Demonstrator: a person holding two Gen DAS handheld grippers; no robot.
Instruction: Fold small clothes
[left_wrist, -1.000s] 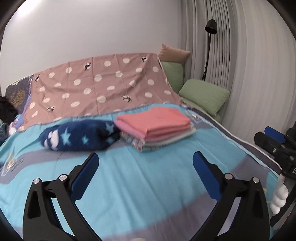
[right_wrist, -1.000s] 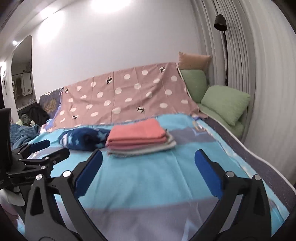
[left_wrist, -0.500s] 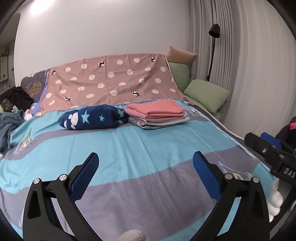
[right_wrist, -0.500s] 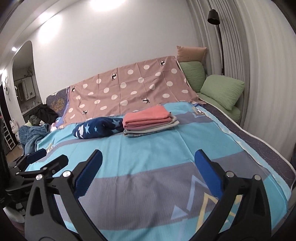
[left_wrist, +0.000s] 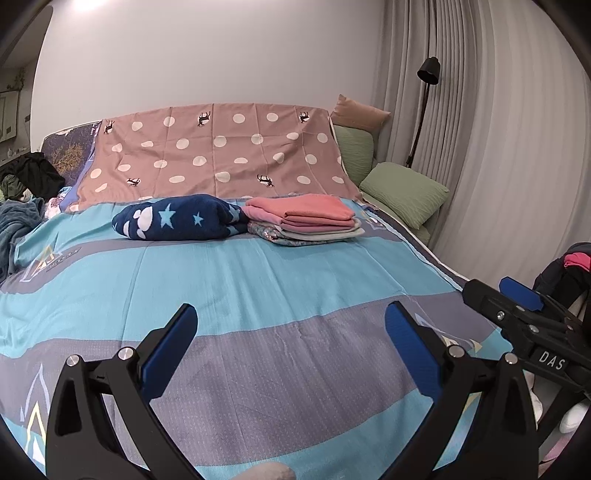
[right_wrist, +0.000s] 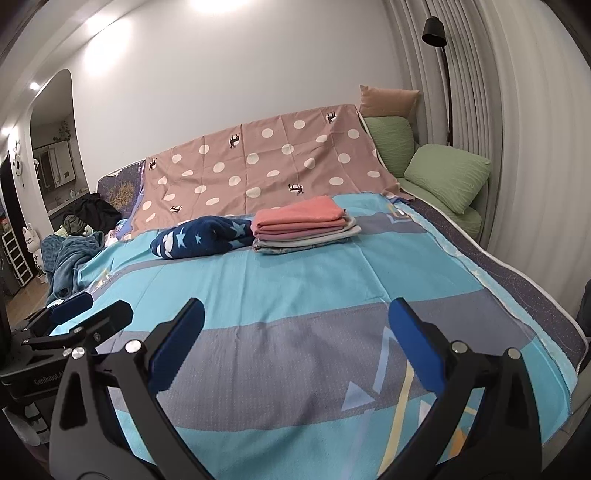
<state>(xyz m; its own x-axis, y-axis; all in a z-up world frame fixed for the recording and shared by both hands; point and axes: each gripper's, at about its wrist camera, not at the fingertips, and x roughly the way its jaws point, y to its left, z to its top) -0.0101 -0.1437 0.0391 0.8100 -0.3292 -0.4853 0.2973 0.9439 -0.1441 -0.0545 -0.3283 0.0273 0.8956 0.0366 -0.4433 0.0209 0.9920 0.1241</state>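
Observation:
A stack of folded clothes (left_wrist: 306, 219) with a salmon-pink piece on top lies far back on the bed; it also shows in the right wrist view (right_wrist: 304, 225). A navy star-patterned garment (left_wrist: 177, 219) lies rolled just left of it, also in the right wrist view (right_wrist: 201, 236). My left gripper (left_wrist: 291, 343) is open and empty over the near part of the blue-and-grey bedspread (left_wrist: 258, 295). My right gripper (right_wrist: 295, 339) is open and empty, also well short of the clothes. Each gripper shows at the edge of the other's view.
A pink polka-dot sheet (left_wrist: 214, 155) covers the headboard side. Green pillows (left_wrist: 404, 194) lie at the right by the curtain and a black floor lamp (left_wrist: 428, 70). Loose dark clothes (left_wrist: 29, 177) and a teal blanket (right_wrist: 66, 254) lie at the left. A dark pile (left_wrist: 569, 266) sits at the bed's right.
Both grippers have pulled back from the folded stack toward the foot of the bed; the clothes look smaller and farther. Both stay open and empty.

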